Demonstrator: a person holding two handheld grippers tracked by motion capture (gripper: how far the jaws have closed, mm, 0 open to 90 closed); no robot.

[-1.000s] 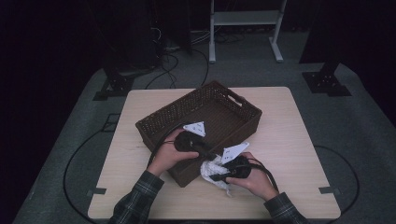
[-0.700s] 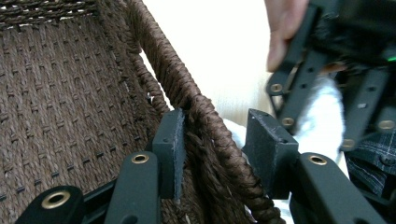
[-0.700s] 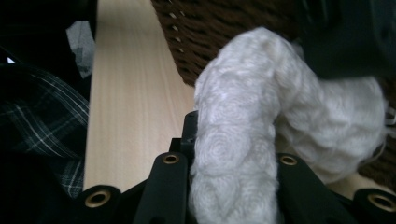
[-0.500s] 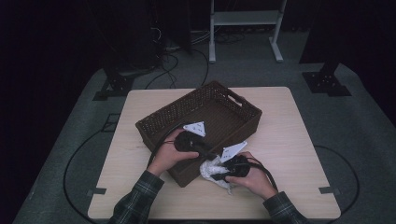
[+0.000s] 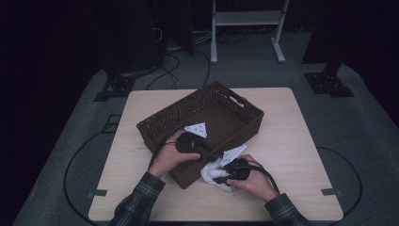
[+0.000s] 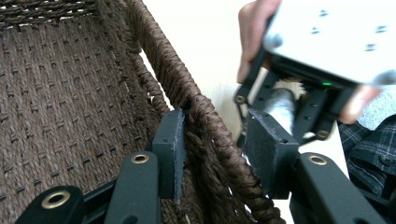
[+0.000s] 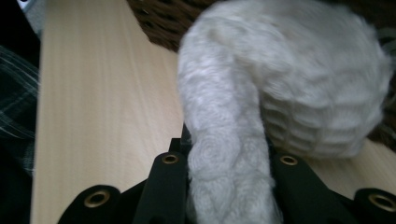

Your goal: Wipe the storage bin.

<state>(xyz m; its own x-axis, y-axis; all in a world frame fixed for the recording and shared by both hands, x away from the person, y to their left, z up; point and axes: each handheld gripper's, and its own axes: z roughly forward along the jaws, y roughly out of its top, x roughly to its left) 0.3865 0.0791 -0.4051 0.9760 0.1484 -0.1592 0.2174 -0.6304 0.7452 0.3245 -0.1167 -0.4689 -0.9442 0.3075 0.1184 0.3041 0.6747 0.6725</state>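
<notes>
A brown woven basket [image 5: 179, 106] stands askew on the table. My left gripper [image 5: 210, 153] straddles its near wall: in the left gripper view one pad [image 6: 171, 154] lies inside the basket and the other outside, both pressing on the braided rim [image 6: 205, 116]. My right gripper [image 5: 220, 174] lies on the table just in front of the basket, shut on a white knitted cloth [image 5: 211, 172]. In the right gripper view a fold of that knit [image 7: 289, 84] runs down between the jaws of the right gripper [image 7: 229, 158]. The basket's floor [image 6: 60, 93] is bare.
The light wooden table [image 5: 291, 141] has open room to the right of the basket and along its left side. Black cables trail from both grippers across the front edge. A white stand [image 5: 244, 19] and dark equipment bases sit on the floor beyond.
</notes>
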